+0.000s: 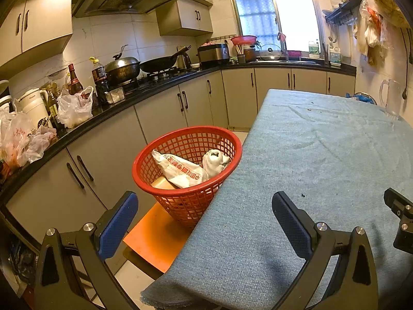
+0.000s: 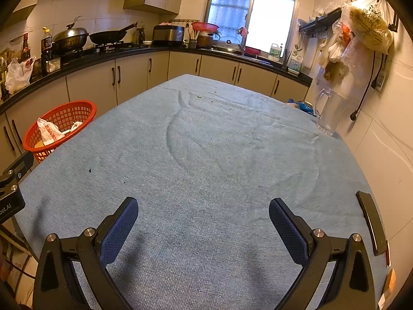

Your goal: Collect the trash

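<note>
A red plastic basket stands on an orange stool at the left edge of the table; it also shows in the right wrist view. It holds a white printed bag, a crumpled white wad and a tan piece. My left gripper is open and empty, over the table's left edge just short of the basket. My right gripper is open and empty above the blue tablecloth.
A clear glass pitcher and a blue wrapper sit at the table's far right by the wall. Small dark crumbs dot the cloth. A black counter with pots, bottles and plastic bags runs along the left and back.
</note>
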